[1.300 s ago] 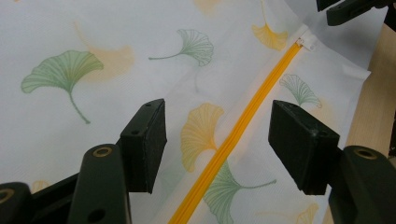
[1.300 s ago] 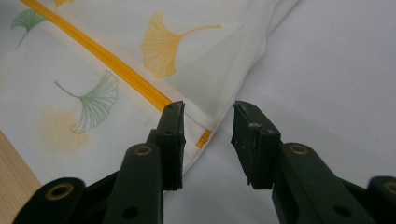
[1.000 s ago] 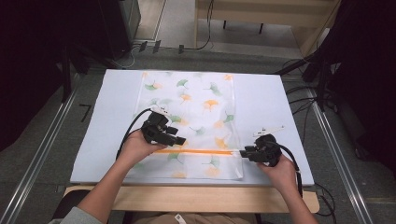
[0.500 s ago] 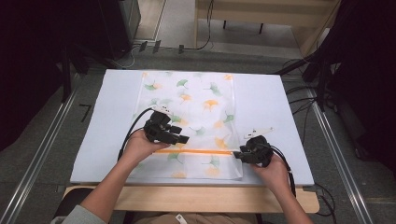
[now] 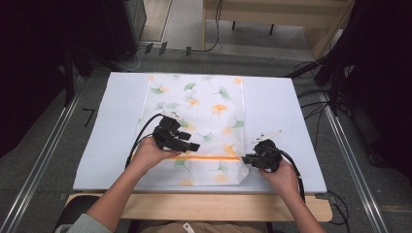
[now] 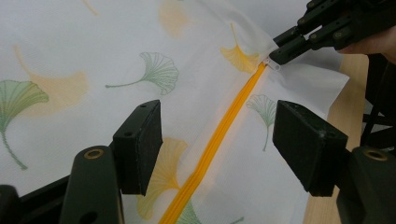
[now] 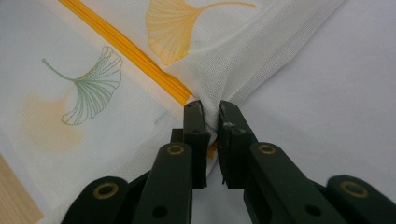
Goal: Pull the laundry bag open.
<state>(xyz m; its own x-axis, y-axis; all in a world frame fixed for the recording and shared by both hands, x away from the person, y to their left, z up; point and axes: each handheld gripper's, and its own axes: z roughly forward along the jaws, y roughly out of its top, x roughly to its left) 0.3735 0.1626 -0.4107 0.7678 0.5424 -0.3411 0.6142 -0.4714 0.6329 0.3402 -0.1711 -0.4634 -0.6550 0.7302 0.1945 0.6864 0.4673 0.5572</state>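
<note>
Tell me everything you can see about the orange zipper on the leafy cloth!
The orange zipper is a thin, bright, straight line sewn across the near part of the white ginkgo-leaf cloth, which lies flat on the table. It looks zipped shut along the length that shows. The right gripper has just been closing and pinches the cloth at the zipper's end, by the cloth's edge. The left gripper hovers with its jaws wide open on either side of the zipper.
</note>
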